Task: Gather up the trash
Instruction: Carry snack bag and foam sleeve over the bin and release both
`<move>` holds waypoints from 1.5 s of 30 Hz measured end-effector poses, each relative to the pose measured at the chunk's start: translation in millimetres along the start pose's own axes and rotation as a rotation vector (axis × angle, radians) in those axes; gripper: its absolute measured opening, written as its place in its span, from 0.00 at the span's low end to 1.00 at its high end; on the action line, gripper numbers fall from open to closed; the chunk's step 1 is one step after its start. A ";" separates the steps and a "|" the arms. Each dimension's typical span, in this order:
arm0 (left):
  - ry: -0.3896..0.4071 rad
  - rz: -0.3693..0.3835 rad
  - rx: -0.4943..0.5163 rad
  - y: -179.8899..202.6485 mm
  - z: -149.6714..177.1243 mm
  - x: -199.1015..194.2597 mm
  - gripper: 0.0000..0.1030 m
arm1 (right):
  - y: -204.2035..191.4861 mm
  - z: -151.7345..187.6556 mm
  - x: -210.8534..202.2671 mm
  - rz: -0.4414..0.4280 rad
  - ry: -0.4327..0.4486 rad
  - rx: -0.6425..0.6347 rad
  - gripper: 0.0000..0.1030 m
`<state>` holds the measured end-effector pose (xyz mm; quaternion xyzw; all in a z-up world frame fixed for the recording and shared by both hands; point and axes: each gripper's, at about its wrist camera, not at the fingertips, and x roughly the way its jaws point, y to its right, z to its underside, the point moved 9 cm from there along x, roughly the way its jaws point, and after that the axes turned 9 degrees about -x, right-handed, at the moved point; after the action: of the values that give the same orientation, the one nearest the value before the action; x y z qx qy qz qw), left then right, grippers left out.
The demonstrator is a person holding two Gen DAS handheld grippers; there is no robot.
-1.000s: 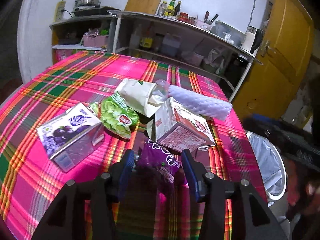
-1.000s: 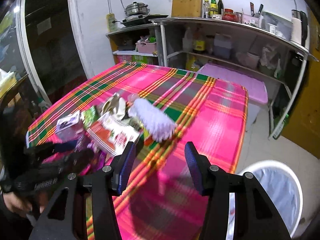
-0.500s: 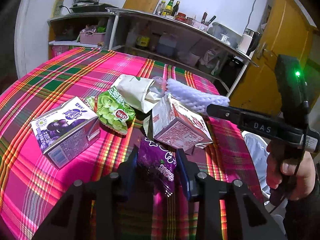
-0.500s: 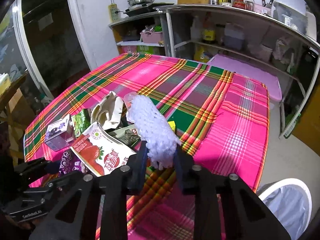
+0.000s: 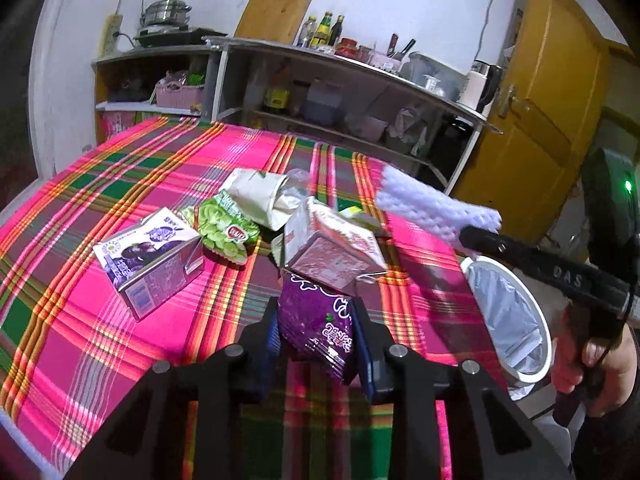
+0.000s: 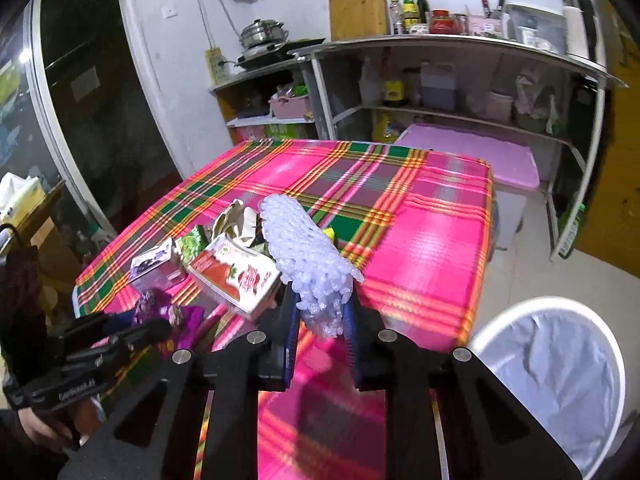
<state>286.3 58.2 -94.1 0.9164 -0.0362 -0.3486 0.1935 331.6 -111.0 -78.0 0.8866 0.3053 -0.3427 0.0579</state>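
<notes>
A purple snack wrapper (image 5: 316,320) sits between the pads of my left gripper (image 5: 316,334), whose jaws are still closing on it just above the plaid tablecloth (image 5: 120,184). My right gripper (image 6: 320,320) has its jaws still closing on the near end of a white foam net sleeve (image 6: 304,248). The sleeve is lifted off the table and sticks out forward. In the left wrist view the foam sleeve (image 5: 432,208) hangs at the table's right edge. A white bin with a grey liner (image 6: 560,372) stands on the floor right of the table.
A purple juice carton (image 5: 148,256), a green snack bag (image 5: 224,232), a cream paper bag (image 5: 260,192) and a red-and-white carton (image 5: 332,248) lie in a cluster mid-table. Shelves (image 5: 360,92) with kitchenware stand behind, a yellow door (image 5: 540,120) at right.
Both grippers went from wide open to closed: the left on the purple wrapper, the right on the foam sleeve. The sleeve rose off the table and moved right, toward the bin.
</notes>
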 end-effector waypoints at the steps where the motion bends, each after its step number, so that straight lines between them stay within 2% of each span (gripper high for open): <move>1: 0.004 0.006 0.007 3.8 -0.1 -3.8 0.32 | 1.8 3.9 -6.7 0.006 0.003 0.007 0.20; 6: 0.008 0.039 0.031 25.5 1.4 -13.9 0.32 | 14.1 31.4 -45.6 0.051 0.020 0.062 0.20; 12: -0.006 0.106 0.094 69.2 9.6 -15.4 0.32 | 35.4 60.6 -83.2 0.106 0.031 0.143 0.20; 20: -0.036 0.194 0.178 128.3 20.5 -5.8 0.32 | 68.1 90.1 -114.9 0.179 0.033 0.221 0.20; 29: -0.071 0.263 0.238 180.0 31.8 15.6 0.32 | 99.7 113.3 -129.6 0.241 0.019 0.278 0.20; 40: -0.155 0.296 0.280 214.6 54.1 53.6 0.32 | 129.6 140.6 -125.2 0.269 -0.040 0.350 0.21; 43: -0.174 0.302 0.298 223.3 60.9 65.2 0.33 | 135.1 147.5 -122.7 0.272 -0.056 0.359 0.23; 45: -0.196 0.298 0.302 227.2 64.8 74.5 0.34 | 137.4 151.0 -122.0 0.266 -0.058 0.369 0.28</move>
<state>315.7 -187.7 -98.5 0.8813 -0.2415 -0.3939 0.0991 254.4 -330.1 -128.7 0.9044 0.1160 -0.4074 -0.0519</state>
